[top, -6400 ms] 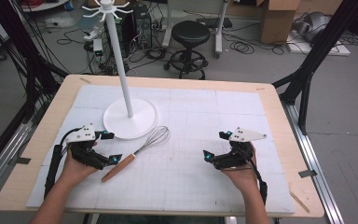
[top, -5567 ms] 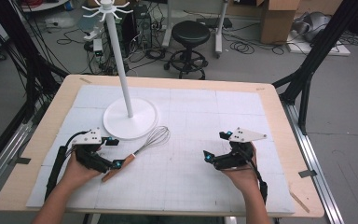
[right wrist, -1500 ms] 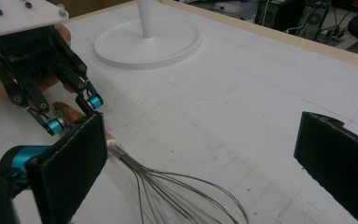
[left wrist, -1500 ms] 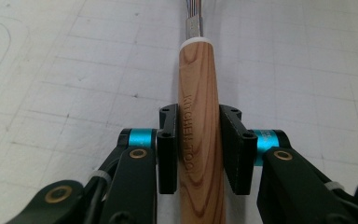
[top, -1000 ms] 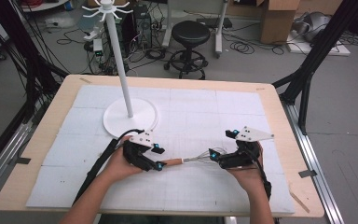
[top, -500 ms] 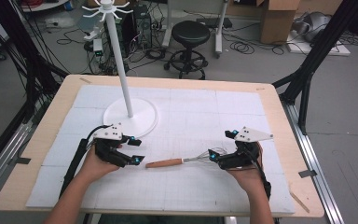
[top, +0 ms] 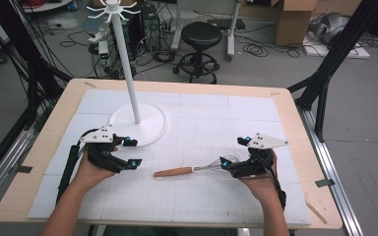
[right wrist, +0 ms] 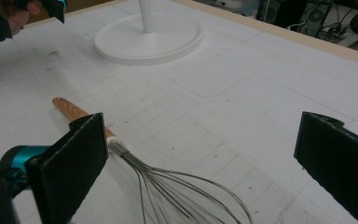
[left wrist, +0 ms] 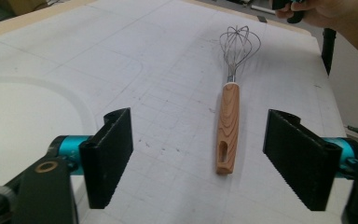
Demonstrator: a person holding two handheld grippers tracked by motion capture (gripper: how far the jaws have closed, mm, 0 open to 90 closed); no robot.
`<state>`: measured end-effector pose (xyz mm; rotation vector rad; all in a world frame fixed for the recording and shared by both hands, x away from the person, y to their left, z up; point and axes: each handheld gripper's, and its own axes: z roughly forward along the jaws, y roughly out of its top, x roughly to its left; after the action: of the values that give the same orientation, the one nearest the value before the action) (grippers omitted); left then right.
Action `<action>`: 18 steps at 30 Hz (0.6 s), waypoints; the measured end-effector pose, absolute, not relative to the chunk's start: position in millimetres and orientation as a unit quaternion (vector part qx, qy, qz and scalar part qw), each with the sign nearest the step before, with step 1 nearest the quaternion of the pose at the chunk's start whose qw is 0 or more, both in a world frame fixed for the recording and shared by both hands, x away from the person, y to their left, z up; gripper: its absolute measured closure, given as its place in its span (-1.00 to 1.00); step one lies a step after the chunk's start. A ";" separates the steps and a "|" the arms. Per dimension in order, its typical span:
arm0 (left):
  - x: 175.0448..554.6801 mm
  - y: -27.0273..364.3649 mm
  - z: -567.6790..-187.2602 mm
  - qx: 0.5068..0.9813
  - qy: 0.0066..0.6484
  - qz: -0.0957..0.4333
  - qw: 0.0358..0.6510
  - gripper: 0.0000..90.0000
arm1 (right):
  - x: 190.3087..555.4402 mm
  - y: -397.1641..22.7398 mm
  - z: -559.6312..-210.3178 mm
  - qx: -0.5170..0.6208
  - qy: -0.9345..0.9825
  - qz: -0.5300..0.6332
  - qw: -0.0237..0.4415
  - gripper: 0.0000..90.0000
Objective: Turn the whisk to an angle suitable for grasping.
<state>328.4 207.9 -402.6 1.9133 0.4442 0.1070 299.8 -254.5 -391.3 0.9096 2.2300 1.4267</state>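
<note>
High view: whisk (top: 193, 170) lies flat on the white gridded mat (top: 256, 123), wooden handle pointing toward the left gripper (top: 129, 153), wire loops at the right gripper (top: 228, 167). Left gripper view: jaws spread wide, nothing between them, whisk (left wrist: 229, 116) resting on the mat ahead, handle end nearest with a slot hole in it. Right gripper view: jaws wide apart, gripping nothing; wire loops (right wrist: 182, 189) sit between and below them on the mat. White hook stand (top: 128, 78) on its round base, behind the left gripper. No readable labels or writing on any item.
</note>
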 end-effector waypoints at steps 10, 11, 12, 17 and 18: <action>327.2 220.6 -401.5 0.798 0.221 0.083 0.555 -0.86 | 303.4 -250.0 -391.3 0.317 0.787 0.501 0.170 -0.97; 327.2 220.6 -401.5 0.798 0.221 0.083 0.555 -0.86 | 303.4 -250.0 -391.3 0.317 0.787 0.501 0.170 -0.97; 326.5 220.9 -400.4 0.797 0.220 0.085 0.557 -0.87 | 303.1 -249.8 -391.2 0.318 0.787 0.500 0.170 -0.97; 326.3 218.9 -401.8 0.799 0.224 0.086 0.552 -0.96 | 303.7 -251.7 -390.8 0.317 0.786 0.503 0.172 -0.97; 326.1 218.5 -402.0 0.801 0.223 0.088 0.549 -0.96 | 303.7 -251.7 -390.8 0.317 0.785 0.503 0.172 -0.97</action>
<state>326.1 218.5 -402.0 1.8970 0.5276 0.2077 303.7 -251.7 -390.8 0.9000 2.2297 1.4285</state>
